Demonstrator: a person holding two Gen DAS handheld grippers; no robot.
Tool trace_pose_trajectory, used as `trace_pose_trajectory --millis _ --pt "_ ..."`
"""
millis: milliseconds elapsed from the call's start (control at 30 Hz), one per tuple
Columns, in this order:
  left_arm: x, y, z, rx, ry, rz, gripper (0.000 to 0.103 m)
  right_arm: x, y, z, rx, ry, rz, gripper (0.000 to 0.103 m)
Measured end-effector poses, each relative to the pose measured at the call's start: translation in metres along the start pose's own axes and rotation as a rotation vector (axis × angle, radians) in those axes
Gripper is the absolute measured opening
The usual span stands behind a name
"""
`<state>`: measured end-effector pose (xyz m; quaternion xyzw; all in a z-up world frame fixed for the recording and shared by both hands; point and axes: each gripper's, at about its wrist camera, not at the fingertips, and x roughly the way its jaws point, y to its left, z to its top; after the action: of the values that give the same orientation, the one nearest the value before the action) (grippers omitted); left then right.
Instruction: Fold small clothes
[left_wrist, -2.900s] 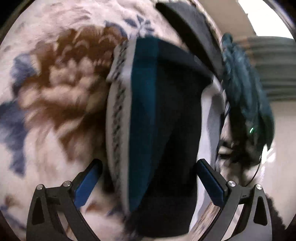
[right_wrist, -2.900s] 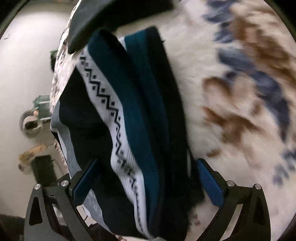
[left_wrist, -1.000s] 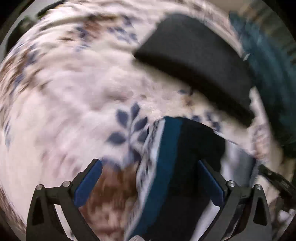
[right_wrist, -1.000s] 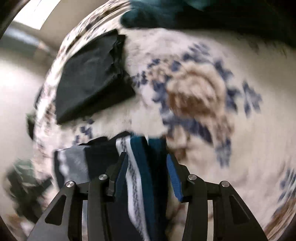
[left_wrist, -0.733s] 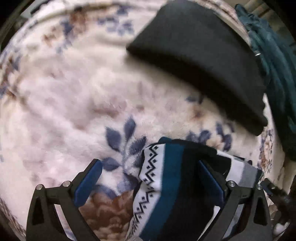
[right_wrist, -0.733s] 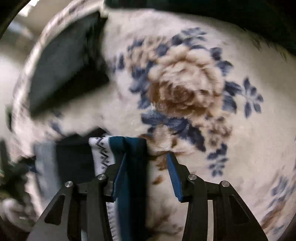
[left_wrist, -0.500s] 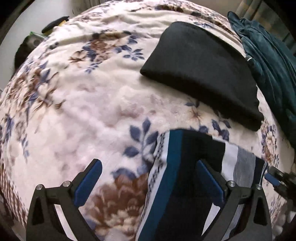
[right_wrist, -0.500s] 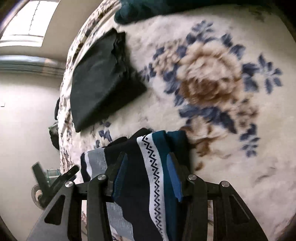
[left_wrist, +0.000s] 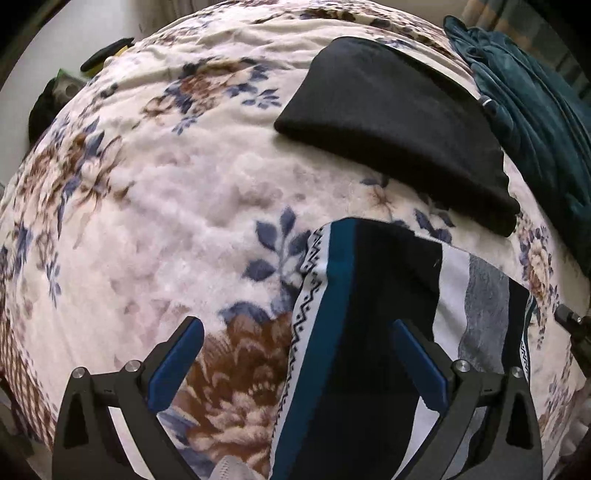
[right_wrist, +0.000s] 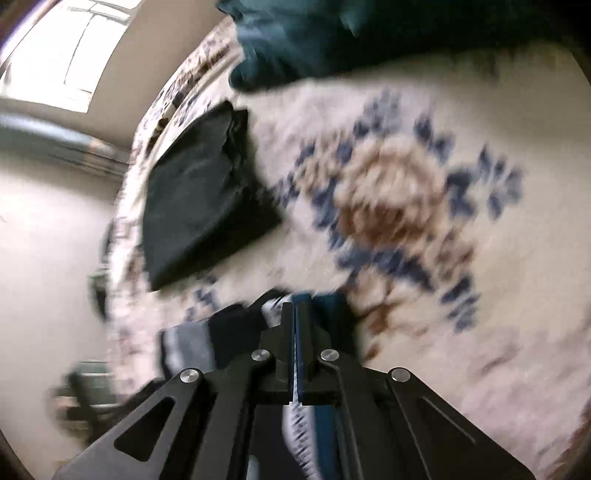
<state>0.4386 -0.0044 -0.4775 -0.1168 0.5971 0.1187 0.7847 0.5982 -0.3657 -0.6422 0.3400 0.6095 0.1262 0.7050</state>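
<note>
2 claws are in view over a bed spread with a floral blanket. The striped garment, banded teal, black, white and grey with a zigzag trim, lies flat on the blanket at its near edge, just beside a folded black garment and apart from it.

Handling, as judged: light, limp knit; it will sag and slide over the plush pile, so hold it at an edge or corner, not mid-panel.

The left claw points steeply down with jaws wide, astride the garment's trim side, pads clear of the cloth. The right claw tilts downward; its jaws have just been closing and now stand pressed together on the teal and white edge of the garment. That view is blurred.
</note>
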Motion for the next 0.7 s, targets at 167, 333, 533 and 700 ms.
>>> trace_pose_trajectory --millis 167,333,533,700 --pt "0.001 -0.005 0.004 0.018 -0.001 0.004 0.103 0.043 0.005 -0.010 -0.039 0.114 -0.058 0.041" --pt "0.004 -0.005 0.000 0.042 0.023 0.004 0.103 0.073 0.005 -0.019 -0.077 0.121 -0.126 0.032" --pt "0.000 -0.005 0.000 0.067 -0.002 0.024 0.103 0.038 0.020 -0.034 -0.129 -0.077 -0.189 0.009" --pt "0.006 -0.013 0.005 0.076 -0.005 -0.003 0.103 -0.005 0.026 -0.036 -0.114 -0.182 -0.191 0.009"
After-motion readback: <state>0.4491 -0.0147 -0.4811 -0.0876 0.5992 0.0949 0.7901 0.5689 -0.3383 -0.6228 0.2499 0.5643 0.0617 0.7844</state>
